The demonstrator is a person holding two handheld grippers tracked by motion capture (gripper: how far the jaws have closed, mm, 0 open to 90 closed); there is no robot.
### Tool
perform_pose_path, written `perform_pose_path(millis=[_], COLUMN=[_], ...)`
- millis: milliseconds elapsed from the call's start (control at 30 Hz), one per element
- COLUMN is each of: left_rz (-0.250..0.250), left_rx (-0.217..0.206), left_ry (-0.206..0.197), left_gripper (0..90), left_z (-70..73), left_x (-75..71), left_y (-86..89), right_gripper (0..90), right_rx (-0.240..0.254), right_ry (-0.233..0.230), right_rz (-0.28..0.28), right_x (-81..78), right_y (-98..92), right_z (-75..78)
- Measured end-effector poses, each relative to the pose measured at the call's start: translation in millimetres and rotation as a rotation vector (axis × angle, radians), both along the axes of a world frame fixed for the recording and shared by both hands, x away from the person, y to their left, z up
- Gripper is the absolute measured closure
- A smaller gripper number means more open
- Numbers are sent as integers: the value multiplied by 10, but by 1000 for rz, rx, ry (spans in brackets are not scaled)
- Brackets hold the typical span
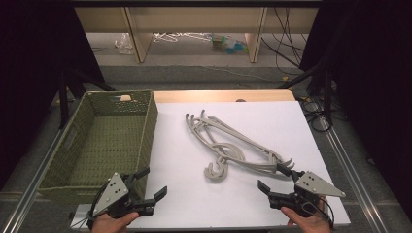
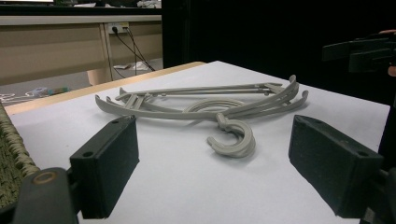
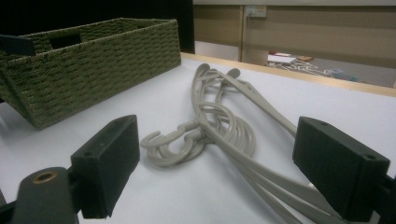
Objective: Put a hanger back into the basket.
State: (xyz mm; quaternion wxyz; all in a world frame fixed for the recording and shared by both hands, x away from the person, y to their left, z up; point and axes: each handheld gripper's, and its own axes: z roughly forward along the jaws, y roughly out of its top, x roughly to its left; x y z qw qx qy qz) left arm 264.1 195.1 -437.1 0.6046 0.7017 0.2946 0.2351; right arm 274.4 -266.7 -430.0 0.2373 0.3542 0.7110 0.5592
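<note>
High view: white table [image 1: 233,204] carries grey hangers [image 1: 233,143] beside a woven basket [image 1: 102,141].

The white table [image 1: 233,204] is evenly lit from above, while its surroundings are left dark. Soft shadows are cast beneath the hangers [image 1: 233,145]. Slight blur is seen on the near jaws.

Stack of grey plastic clothes hangers [image 1: 236,144], several nested together, lying flat on the white tabletop [image 1: 194,204] right of the green woven basket [image 1: 145,141], clear of its wall. The stack runs diagonally: one set of arm ends points away toward the far side, level with the basket's middle, the other set lies nearer the front edge, well right of the basket. Hooks [image 1: 217,170] curl out together on the near side, toward the basket's front corner. Nothing is touching them.
</note>
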Motion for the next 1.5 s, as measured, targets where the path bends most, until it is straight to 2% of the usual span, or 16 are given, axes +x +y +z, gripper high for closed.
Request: perform_pose_path(millis=[333, 467, 500, 567, 633, 733, 767, 867, 933, 967, 1000, 1100, 1200, 1267, 1300, 1500], left_rz=[-4, -4, -10, -2, -10, -12, -11, -3, -4, -4, -5, -6, -8, -8, -7, -13], left_rx=[1, 1, -7, 4, -10, -8, -5, 1, 2, 2, 3, 1, 1, 1, 0, 6], left_ry=[8, 11, 4, 11, 2, 2, 3, 12, 12, 11, 11, 12, 15, 15, 13, 10], left_gripper=[159, 159, 159, 159, 159, 159, 159, 159, 159, 160, 159, 160, 160, 160, 161, 161], left_z=[-4, -5, -10, -7, -10, -10, -8, -5, -3, -2, -3, -3, -5, -5, -3, -3], left_x=[-3, -7, 2, -3, 5, 4, 2, -8, -9, -9, -9, -10, -12, -11, -9, -10], left_y=[-15, -21, -25, -20, -26, -26, -24, -19, -15, -14, -15, -20, -21, -20, -18, -24], right_gripper=[157, 157, 157, 157, 157, 159, 160, 160, 163, 167, 169, 201, 224, 235, 275, 360], right_rx=[-8, -34, -40, -58, -40, -83, -77, -107, -127, -170, -182, -243, -342, -363, -408, -519], right_ry=[4, -4, 10, -4, 25, 20, 6, 14, 39, 42, 39, 81, 92, 100, 131, 179], right_rz=[17, 10, 15, 23, 37, 40, 49, 62, 64, 69, 64, 79, 98, 105, 136, 171], right_x=[8, 33, 42, 138, 205, 305, 347, 443, 457, 524, 547, 616, 668, 686, 744, 911], right_y=[10, 16, 22, 20, 21, 65, 92, 162, 184, 228, 246, 303, 347, 363, 394, 479], right_z=[6, 20, 29, 41, 47, 74, 75, 95, 106, 103, 93, 63, 33, 18, -22, -119])
